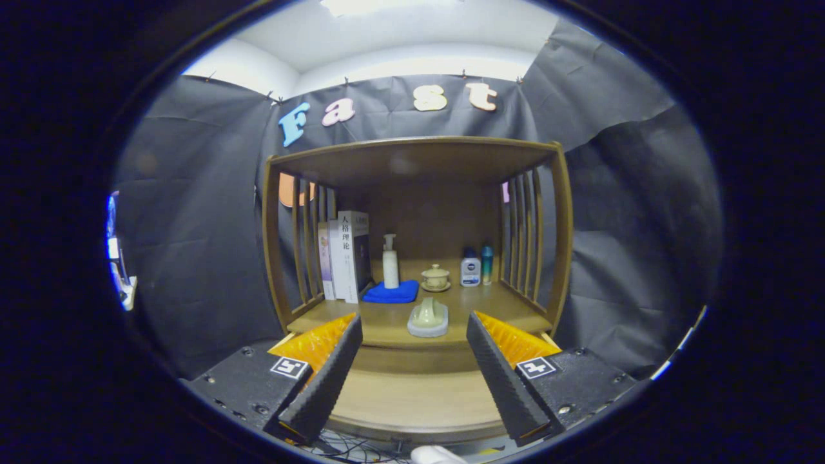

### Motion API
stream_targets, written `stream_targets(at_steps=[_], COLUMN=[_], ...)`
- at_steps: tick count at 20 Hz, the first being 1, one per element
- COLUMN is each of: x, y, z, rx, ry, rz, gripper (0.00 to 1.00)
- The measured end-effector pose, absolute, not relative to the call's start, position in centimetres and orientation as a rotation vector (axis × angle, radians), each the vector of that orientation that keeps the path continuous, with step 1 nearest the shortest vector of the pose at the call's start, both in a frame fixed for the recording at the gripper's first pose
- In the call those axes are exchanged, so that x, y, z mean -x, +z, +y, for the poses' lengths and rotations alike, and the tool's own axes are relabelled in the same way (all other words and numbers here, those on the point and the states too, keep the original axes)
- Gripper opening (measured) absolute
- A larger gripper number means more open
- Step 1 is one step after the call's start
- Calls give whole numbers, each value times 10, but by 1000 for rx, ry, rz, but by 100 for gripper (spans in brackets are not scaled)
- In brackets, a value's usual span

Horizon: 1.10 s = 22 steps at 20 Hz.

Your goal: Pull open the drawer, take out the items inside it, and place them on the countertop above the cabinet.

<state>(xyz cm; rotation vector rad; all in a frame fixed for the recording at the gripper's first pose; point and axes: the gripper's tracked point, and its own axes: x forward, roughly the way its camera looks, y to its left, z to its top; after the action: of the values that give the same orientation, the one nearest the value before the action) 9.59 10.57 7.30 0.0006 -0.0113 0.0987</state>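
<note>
Tongs point(412, 361) stand open and empty before the cabinet point(416, 258). Its countertop holds a soap dish point(428, 319) near the front edge; the drawer probably lies lower, under the fingers, unseen.

Dim overall, lit from a bright white ceiling panel point(387, 6) overhead; shadowed inside the brown wooden slatted cabinet point(417, 154); strongly fisheye-curved, softening toward edges.

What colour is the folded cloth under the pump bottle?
Blue; the cloth shows best in the gripper view, beyond the open gripper.
</note>
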Motion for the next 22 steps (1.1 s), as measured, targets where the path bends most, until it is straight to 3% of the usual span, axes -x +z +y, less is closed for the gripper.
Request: stream_targets(at_steps=[4, 12, 22], x=[-66, -48, -65], y=[27, -90, -146], z=[98, 94, 103], rx=[32, 51, 80], ry=[76, 52, 36], rz=[-38, 91, 175], gripper=[100, 100, 100])
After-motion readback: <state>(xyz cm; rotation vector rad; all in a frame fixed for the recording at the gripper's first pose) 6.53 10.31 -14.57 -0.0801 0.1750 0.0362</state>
